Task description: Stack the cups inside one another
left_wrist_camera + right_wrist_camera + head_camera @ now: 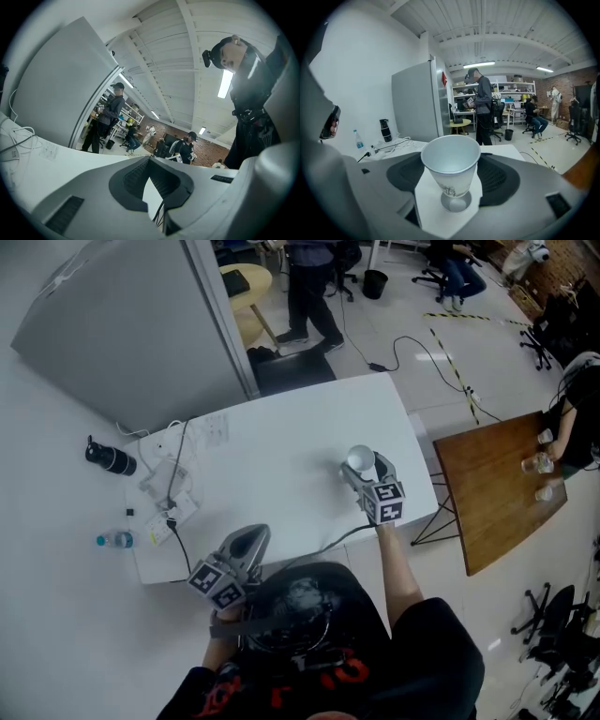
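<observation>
A white paper cup (360, 460) stands upright between the jaws of my right gripper (364, 472), over the right part of the white table (281, 456). In the right gripper view the cup (451, 164) fills the gap of the right gripper (452, 183), its rim meeting both dark pads, and a grey round shadow lies under its base. I see only this one cup. My left gripper (251, 538) is at the table's front edge. In the left gripper view the left gripper (150, 161) has its tips together with nothing between them.
Cables and a power strip (169, 498) lie on the table's left end. A black flask (111, 458) and a water bottle (117, 540) are left of the table. A wooden table (497, 484) stands at the right, a grey partition (122, 324) behind, and a person (309, 287) beyond.
</observation>
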{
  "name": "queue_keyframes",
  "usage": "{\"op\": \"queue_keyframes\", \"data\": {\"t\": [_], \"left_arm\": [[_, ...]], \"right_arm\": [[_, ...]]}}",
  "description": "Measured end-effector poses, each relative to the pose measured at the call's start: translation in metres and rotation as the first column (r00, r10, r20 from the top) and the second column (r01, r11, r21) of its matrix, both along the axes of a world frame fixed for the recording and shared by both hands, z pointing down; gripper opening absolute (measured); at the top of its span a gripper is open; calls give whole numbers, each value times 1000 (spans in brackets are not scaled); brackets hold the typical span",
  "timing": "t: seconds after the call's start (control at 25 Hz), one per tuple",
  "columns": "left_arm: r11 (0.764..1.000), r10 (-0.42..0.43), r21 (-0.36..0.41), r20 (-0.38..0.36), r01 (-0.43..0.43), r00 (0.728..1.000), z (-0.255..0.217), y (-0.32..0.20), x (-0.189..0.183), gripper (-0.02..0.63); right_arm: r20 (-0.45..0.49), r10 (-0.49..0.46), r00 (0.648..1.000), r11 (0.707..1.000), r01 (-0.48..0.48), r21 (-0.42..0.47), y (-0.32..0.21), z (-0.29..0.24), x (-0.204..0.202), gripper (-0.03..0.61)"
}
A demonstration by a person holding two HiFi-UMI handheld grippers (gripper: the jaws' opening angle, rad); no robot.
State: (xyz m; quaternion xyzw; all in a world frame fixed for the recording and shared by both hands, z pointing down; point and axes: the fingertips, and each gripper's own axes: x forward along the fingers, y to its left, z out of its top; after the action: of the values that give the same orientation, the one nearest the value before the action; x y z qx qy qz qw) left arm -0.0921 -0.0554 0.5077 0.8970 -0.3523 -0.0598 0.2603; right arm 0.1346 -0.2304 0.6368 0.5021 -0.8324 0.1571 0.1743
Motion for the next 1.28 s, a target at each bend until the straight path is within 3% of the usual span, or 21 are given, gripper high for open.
{"op": "queue_keyframes", "data": {"t": [0.36,1.0,1.28], "left_arm": [[999,-46,0,7,46,999,0,3,-7,3],[993,-118,-16,6,118,993,0,12,-18,3],[993,-120,-16,2,120,993,0,12,-21,3]], "right_arm": [[18,8,1000,999,-8,-42,-3,33,4,362],[-72,-17,997,990,7,-143,2,102,0,368],[-57,-2,998,986,-8,-168,3,115,1,388]]}}
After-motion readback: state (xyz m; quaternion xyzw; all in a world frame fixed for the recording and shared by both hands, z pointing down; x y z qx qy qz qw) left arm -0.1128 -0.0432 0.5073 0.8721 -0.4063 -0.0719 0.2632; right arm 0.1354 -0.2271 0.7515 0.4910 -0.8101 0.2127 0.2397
